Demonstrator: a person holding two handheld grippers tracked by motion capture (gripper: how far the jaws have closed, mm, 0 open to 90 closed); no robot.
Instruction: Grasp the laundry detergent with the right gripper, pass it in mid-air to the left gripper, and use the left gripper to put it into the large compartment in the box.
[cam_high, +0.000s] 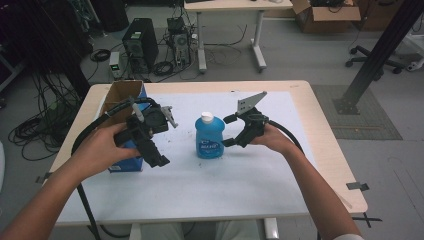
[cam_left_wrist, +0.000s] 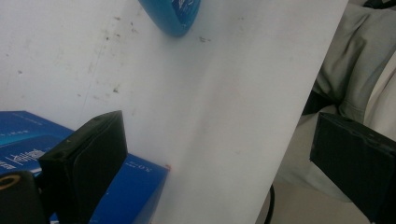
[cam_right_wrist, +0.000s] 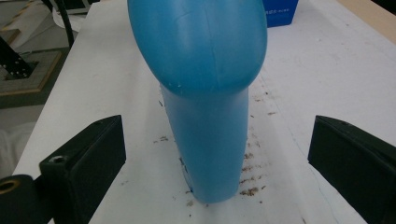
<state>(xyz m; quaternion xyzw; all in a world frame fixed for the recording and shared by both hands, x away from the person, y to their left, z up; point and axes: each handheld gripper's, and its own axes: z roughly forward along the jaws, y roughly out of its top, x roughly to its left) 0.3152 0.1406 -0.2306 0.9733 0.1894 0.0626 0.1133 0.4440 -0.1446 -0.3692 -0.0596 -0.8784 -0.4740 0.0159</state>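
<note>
A blue plastic bottle (cam_high: 209, 139) with a white cap stands upright in the middle of the white table top (cam_high: 240, 185). My right gripper (cam_high: 230, 131) is just to its right, open, one jaw on each side of the bottle's edge without touching. In the right gripper view the bottle (cam_right_wrist: 208, 93) stands between the wide-apart jaws of that gripper (cam_right_wrist: 215, 168). My left gripper (cam_high: 146, 147) hovers over a blue carton (cam_high: 127, 164) at the left, open and holding nothing. In the left gripper view that gripper (cam_left_wrist: 219, 168) points at the table's near edge, with the carton (cam_left_wrist: 130, 186) under one jaw and the bottle's base (cam_left_wrist: 175, 14) at the top.
The carton's brown open top (cam_high: 120, 95) lies at the table's left side. Brown crumbs (cam_right_wrist: 250, 177) lie around the bottle. On the floor behind are a computer tower (cam_high: 140, 42), tangled cables (cam_high: 45, 120), another table (cam_high: 235, 30), a cardboard box (cam_high: 325, 17) and a black post (cam_high: 380, 50).
</note>
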